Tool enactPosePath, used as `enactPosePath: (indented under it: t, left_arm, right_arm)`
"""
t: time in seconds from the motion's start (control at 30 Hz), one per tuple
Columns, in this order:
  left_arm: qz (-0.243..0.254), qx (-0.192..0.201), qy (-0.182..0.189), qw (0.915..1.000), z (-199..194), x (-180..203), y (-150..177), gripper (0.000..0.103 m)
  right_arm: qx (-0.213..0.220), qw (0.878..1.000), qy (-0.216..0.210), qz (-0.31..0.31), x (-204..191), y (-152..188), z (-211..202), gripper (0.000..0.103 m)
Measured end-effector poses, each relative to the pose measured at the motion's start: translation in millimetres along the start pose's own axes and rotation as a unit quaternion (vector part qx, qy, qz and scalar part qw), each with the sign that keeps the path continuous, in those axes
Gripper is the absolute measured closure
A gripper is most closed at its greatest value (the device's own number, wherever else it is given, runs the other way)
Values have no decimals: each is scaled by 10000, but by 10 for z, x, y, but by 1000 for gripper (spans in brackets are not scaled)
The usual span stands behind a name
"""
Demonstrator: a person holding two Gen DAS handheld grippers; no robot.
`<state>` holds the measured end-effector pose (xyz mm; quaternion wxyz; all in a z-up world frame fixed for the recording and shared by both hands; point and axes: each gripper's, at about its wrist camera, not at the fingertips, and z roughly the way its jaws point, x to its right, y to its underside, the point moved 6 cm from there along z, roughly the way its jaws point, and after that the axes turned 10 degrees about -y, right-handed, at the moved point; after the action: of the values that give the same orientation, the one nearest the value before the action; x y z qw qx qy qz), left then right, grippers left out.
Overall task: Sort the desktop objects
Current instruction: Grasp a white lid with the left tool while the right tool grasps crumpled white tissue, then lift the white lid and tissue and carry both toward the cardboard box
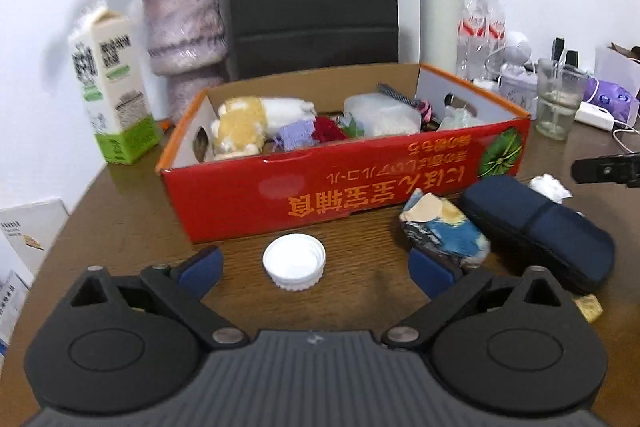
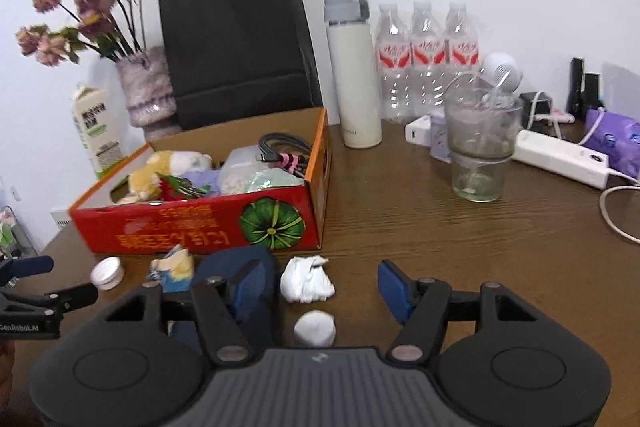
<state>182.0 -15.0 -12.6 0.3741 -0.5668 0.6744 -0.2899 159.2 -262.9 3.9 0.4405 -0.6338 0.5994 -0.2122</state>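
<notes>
The cardboard box is showing red sides with orange print and a green pumpkin picture. The bottle cap is looking white, the zip case navy, the tabletop brown wood grain.

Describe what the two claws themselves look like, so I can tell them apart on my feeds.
They look identical. The left claw and right claw each have blue finger pads on black linkage arms with silver pivot pins, two round black housings and a ribbed grey centre plate bearing a small logo. Seen from the right wrist, the left claw's side carries white GenRobot.AI lettering.

A bottle cap, crumpled wrapper and case lie before the box.
</notes>
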Motion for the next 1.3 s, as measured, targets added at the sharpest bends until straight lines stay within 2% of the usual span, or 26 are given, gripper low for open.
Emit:
enactPosePath:
  t: [0.13,0.23,0.3,0.33,0.37,0.5,0.6,0.67,0.77,0.9,1.0,1.13,1.3]
  left_arm:
    - [-322,-206,118,9992,217,-91,-11,10]
    - [-683,-395,215,9967,333,-173,1,21]
    - [-890,-517,324,9942,387,-206,29,45]
    - [-924,-423,251,9945,376,-221,34,51]
    - [-876,-434,205,9950,377,-221,45,61]
    - [-767,-316,29,9965,306,-235,91,62]
    - [-711,-293,-188,9969,106,-250,140,62]
    - [-822,-51,-248,9963,-201,-252,158,62]
    - [-1119,265,-212,9931,-674,-209,229,62]
    - [-1261,433,-336,9905,-1154,-116,372,61]
    - [-1331,450,-478,9889,-1422,-60,518,61]
    - [-1177,353,-336,9918,-1670,61,710,61]
    - [-1117,437,-528,9914,-1889,102,806,61]
  right_arm:
    - [-268,9996,43,-118,-25,11,329,49]
    - [-424,9990,72,-158,-25,40,471,61]
    - [-454,9988,10,-159,-21,46,509,74]
    - [-446,9989,-33,-161,-25,49,504,78]
    - [-438,9989,-46,-177,-29,50,498,83]
    - [-352,9990,119,-229,-27,46,432,86]
    - [-56,9990,299,-312,-90,24,191,86]
    - [248,9983,320,-425,-220,10,-66,86]
    - [539,9976,-2,-434,-479,77,-404,86]
    - [523,9965,-333,-557,-810,330,-676,86]
    - [445,9965,-329,-621,-958,550,-850,86]
    - [236,9959,-359,-793,-1073,838,-1037,86]
    - [303,9965,-244,-746,-1027,932,-1324,86]
